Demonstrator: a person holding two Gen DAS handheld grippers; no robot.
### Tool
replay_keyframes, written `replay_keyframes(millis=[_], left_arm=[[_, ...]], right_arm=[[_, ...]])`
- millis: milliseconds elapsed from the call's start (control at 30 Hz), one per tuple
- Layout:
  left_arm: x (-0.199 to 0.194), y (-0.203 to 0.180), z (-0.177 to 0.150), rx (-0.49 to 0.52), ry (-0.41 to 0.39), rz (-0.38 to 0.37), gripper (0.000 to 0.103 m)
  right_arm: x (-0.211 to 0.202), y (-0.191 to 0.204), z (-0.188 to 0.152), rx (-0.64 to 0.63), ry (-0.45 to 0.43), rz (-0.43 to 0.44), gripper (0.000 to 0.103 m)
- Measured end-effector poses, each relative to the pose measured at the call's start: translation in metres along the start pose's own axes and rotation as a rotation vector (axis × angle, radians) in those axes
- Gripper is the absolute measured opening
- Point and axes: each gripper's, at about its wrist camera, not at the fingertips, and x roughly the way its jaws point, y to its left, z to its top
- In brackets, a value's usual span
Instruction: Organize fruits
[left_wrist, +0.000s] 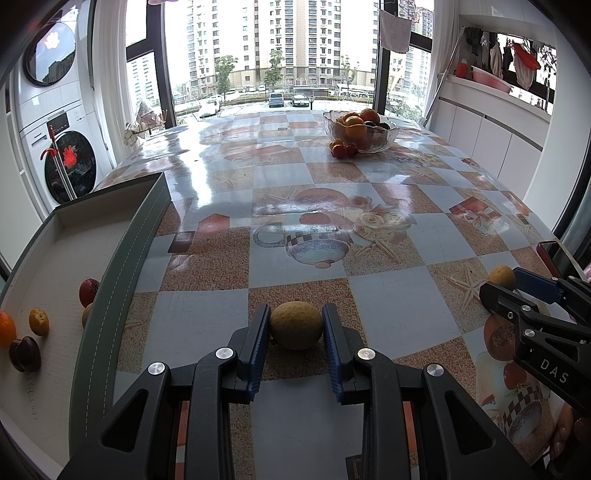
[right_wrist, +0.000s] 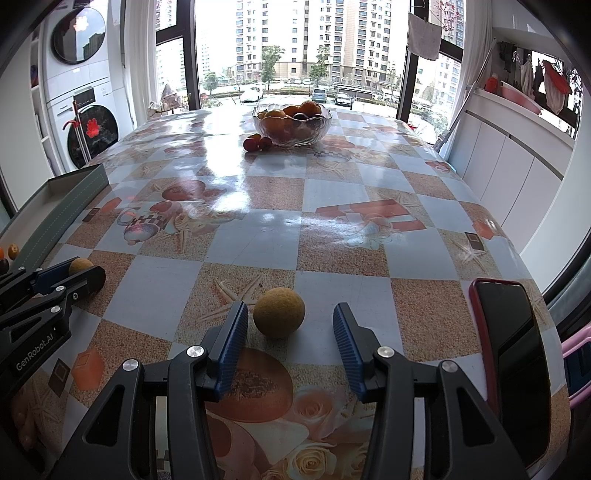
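Observation:
My left gripper (left_wrist: 296, 325) is shut on a rough yellow-brown fruit (left_wrist: 296, 326) that rests on the table; it also shows in the right wrist view (right_wrist: 80, 266). My right gripper (right_wrist: 290, 323) is open around a second yellow-brown fruit (right_wrist: 279, 313), which sits nearer its left finger without touching. That fruit shows in the left wrist view (left_wrist: 501, 277) too. A green-walled tray (left_wrist: 122, 266) at my left holds several small fruits: an orange one (left_wrist: 6, 328), a dark plum (left_wrist: 24, 353) and a red one (left_wrist: 88, 290).
A glass bowl (right_wrist: 292, 123) of oranges and dark fruits stands at the far side of the table, with small red fruits (right_wrist: 256, 143) beside it. A red-cased phone (right_wrist: 511, 343) lies at the right table edge. A washer and dryer stand at the left.

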Motion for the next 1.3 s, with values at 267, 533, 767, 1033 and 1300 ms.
replay_keyframes(millis=[267,533,767,1033,1300], left_arm=[[0.000,0.000,0.000,0.000,0.000,0.000,0.029],[0.000,0.000,0.000,-0.001,0.000,0.000,0.029],[0.000,-0.001,0.000,0.002,0.002,0.001,0.029],[-0.009,-0.002,-0.001,-0.011,0.028,-0.056,0.029],[-0.036,0.013,0.009,-0.101,0.021,-0.151,0.029]], right_arm=[[0.000,0.000,0.000,0.000,0.000,-0.001,0.052],[0.000,0.000,0.000,0.000,0.000,0.000,0.052],[0.000,-0.001,0.001,0.008,0.006,0.013,0.052],[-0.007,-0.001,0.006,0.024,0.075,0.098,0.029],[-0.013,-0.004,0.023,0.125,0.120,0.196,0.029]])
